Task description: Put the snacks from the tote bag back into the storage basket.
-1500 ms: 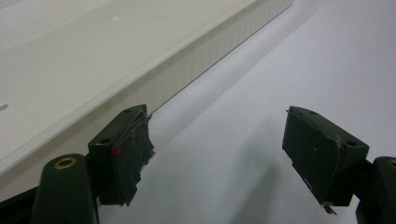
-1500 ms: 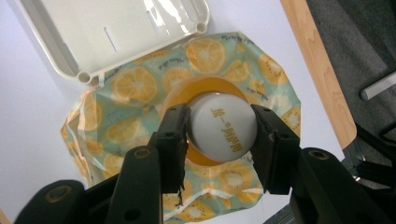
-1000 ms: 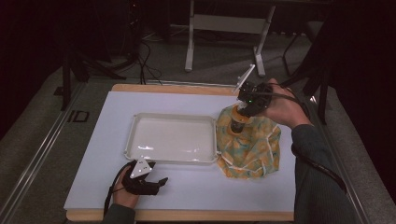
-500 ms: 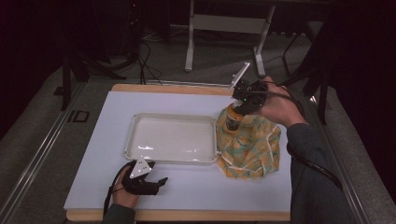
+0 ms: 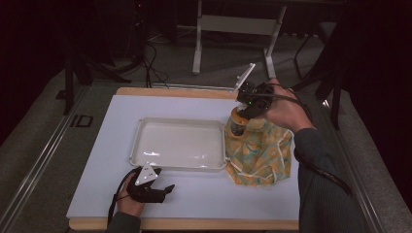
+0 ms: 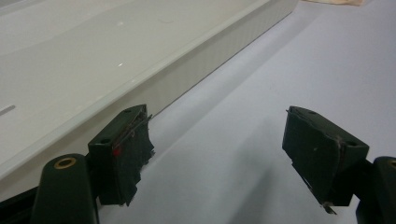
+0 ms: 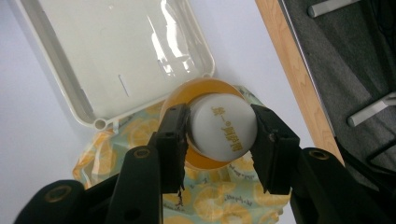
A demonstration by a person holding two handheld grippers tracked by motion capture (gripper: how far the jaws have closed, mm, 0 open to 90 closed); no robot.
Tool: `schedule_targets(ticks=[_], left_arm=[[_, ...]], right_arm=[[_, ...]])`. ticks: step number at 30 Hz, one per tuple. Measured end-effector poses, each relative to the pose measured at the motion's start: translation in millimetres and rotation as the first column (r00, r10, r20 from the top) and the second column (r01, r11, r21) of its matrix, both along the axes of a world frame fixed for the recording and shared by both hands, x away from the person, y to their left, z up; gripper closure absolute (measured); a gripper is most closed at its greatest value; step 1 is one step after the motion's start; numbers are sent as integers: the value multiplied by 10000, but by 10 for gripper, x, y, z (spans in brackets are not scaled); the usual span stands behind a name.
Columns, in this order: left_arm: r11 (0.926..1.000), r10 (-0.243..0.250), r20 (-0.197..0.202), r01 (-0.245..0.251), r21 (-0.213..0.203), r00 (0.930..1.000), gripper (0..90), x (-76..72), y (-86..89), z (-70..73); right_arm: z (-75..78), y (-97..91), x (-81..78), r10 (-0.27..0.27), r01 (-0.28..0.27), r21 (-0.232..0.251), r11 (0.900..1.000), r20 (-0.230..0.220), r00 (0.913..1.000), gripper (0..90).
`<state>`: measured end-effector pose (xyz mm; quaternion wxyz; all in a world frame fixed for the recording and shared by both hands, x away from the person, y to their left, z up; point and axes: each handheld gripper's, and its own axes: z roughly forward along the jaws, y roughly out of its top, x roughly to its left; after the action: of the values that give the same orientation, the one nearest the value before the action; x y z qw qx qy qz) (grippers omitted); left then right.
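Note:
An amber jar with a white lid stands up out of a lemon-print cloth bag at the right of the table. My right gripper comes down on it from above, shut on the lid, its pads pressing both sides in the right gripper view. The bag lies loose around the jar's base. My left gripper rests on the table near the front edge, just before the white tray. Its jaws stand open with nothing between them.
The white tray has nothing in it and lies mid-table, its right rim touching the bag. Its front wall runs close past the left jaw. A wooden table edge and metal frame legs lie behind.
My right gripper, with the jar in it, has shifted slightly left toward the tray. The left gripper has not moved.

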<state>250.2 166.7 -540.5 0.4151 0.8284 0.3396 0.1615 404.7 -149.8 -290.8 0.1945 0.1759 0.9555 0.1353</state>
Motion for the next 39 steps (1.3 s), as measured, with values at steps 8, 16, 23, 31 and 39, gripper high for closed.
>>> schedule_targets(ticks=[8,16,23,31,39], left_arm=[[10000,1,8,-1,-1,10000,235,0,0,0],[10000,-1,10,1,-5,10000,235,0,1,1],[10000,-1,-2,1,-34,10000,235,1,3,1],[10000,-8,3,8,-31,10000,235,1,4,1],[10000,-3,-8,3,-44,10000,235,1,3,0]], right_arm=[[-15,107,-13,181,-181,35,9998,-91,9998,586],[-43,217,-38,467,-465,218,9987,-86,9989,586],[-100,298,-42,640,-635,321,9975,-135,9979,586],[-133,365,-65,690,-682,338,9971,-217,9974,586],[-171,388,-91,806,-796,418,9960,-227,9965,585]])
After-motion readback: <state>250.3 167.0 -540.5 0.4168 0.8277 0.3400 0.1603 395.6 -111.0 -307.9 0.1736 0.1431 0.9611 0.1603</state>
